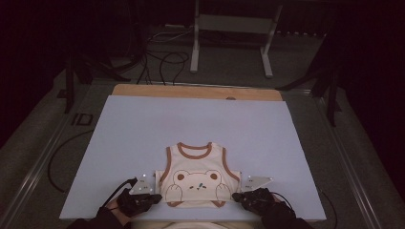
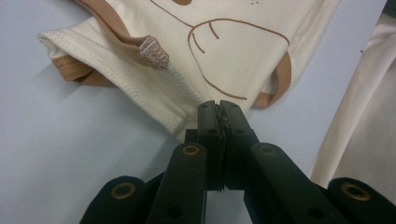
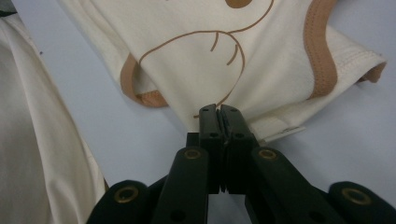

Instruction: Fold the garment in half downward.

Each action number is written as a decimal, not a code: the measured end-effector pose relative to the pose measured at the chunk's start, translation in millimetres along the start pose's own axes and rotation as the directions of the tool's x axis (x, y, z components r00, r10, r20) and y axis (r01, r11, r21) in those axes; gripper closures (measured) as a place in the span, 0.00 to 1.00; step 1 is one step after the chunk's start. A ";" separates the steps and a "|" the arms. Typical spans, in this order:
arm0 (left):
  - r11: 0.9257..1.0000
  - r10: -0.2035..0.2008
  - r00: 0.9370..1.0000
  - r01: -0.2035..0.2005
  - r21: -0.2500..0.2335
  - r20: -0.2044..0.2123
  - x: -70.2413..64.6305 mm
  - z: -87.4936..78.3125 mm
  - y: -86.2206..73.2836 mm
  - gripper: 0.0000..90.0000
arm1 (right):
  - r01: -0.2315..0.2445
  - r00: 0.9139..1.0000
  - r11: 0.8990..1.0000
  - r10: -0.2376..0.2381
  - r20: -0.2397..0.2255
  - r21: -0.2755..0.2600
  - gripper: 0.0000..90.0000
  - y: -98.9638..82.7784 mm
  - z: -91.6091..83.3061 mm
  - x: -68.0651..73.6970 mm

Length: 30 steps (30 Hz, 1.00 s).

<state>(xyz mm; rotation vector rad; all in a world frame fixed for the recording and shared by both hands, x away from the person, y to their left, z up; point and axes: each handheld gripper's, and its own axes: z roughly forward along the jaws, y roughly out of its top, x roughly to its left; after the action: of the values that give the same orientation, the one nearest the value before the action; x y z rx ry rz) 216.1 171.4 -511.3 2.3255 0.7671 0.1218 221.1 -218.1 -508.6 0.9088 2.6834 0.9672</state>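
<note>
Both grippers, left (image 2: 218, 103) and right (image 3: 218, 108), are clamped tight on the vest (image 1: 197, 174) at its near corners, apparently pinching cloth. Farther off it lies flat on the blue board (image 1: 143, 124); uneven pulling could bunch it.

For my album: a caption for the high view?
Two grippers pinch the vest's bottom corners on a blue table.

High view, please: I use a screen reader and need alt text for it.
A cream baby vest with brown trim and a bear print lies flat on a pale blue table. The left gripper and right gripper, jaws shut, sit at its bottom corners.
</note>
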 end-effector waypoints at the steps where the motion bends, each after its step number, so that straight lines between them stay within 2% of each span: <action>1: 1.000 0.000 1.000 0.000 0.000 0.000 0.0 0.0 0.0 0.98 | 0.000 1.000 1.000 0.000 0.000 0.000 0.99 0.0 0.0 0.0; 9: 1.000 -0.011 1.000 0.011 0.005 0.004 -0.6 0.3 0.7 0.95 | -0.003 1.000 1.000 0.003 -0.010 -0.012 0.98 -1.4 0.5 -1.9; 13: 1.000 -0.010 1.000 0.010 0.008 0.021 -0.2 -0.1 1.1 0.89 | -0.005 1.000 1.000 0.005 -0.015 -0.012 0.93 -0.8 0.2 -1.4; 14: 1.000 0.002 1.000 -0.002 0.005 0.028 -1.2 -0.2 1.2 0.85 | -0.001 1.000 1.000 0.000 -0.016 -0.013 0.88 -0.5 0.2 0.0; 18: 1.000 -0.006 0.999 0.006 0.005 0.044 -2.2 -1.6 3.3 0.76 | 0.008 1.000 1.000 -0.009 -0.027 -0.023 0.74 0.8 -1.7 1.6; 19: 1.000 -0.006 0.999 0.006 0.005 0.044 -2.2 -1.6 3.3 0.74 | 0.008 1.000 1.000 -0.009 -0.027 -0.023 0.74 0.8 -1.7 1.6; 20: 1.000 -0.007 0.998 0.008 -0.003 0.055 -2.2 -4.4 4.3 0.72 | 0.013 0.999 0.999 -0.014 -0.035 -0.032 0.65 2.2 -3.1 2.6; 21: 1.000 -0.007 0.998 0.008 -0.003 0.055 -2.2 -4.4 4.3 0.72 | 0.012 0.999 0.999 -0.013 -0.037 -0.039 0.62 3.1 -3.8 3.6; 22: 1.000 0.013 0.998 -0.012 -0.010 0.060 -3.0 -7.3 5.9 0.68 | 0.016 0.999 0.999 -0.018 -0.040 -0.046 0.58 4.6 -5.4 4.6; 23: 1.000 0.013 0.998 -0.012 -0.010 0.060 -3.0 -7.3 5.9 0.66 | 0.016 0.999 0.999 -0.018 -0.040 -0.046 0.58 4.6 -5.4 4.6; 24: 1.000 0.020 0.998 -0.018 -0.018 0.063 -4.1 -10.2 8.2 0.62 | 0.015 0.999 0.998 -0.018 -0.044 -0.062 0.51 7.4 -7.8 4.7; 25: 1.000 0.020 0.998 -0.018 -0.018 0.063 -4.1 -10.2 8.2 0.58 | 0.015 0.999 0.998 -0.018 -0.044 -0.062 0.51 7.4 -7.8 4.7; 26: 1.000 0.017 0.998 -0.015 -0.027 0.053 -4.5 -12.4 9.9 0.58 | 0.012 0.999 0.998 -0.015 -0.044 -0.069 0.48 8.3 -8.5 4.5; 27: 1.000 0.017 0.998 -0.015 -0.027 0.053 -4.5 -12.4 9.9 0.52 | 0.012 0.999 0.998 -0.015 -0.044 -0.069 0.48 8.3 -8.5 4.5; 28: 0.999 0.017 0.999 -0.016 -0.034 0.049 -4.3 -15.0 11.5 0.52 | 0.010 0.999 0.997 -0.014 -0.048 -0.077 0.43 9.9 -10.4 4.3; 29: 0.999 0.016 0.999 -0.015 -0.033 0.033 -3.8 -17.7 13.5 0.44 | 0.009 0.999 0.995 -0.013 -0.042 -0.094 0.36 12.2 -15.0 3.7; 30: 0.999 0.016 0.999 -0.015 -0.033 0.033 -3.8 -17.7 13.5 0.41 | 0.009 0.999 0.995 -0.013 -0.042 -0.094 0.36 12.2 -15.0 3.7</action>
<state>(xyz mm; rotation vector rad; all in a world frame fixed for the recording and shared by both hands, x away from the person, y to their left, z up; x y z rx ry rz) 214.6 171.4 -488.8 2.2970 0.7256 0.1010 219.2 -216.5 -489.0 0.8628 2.6487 1.1124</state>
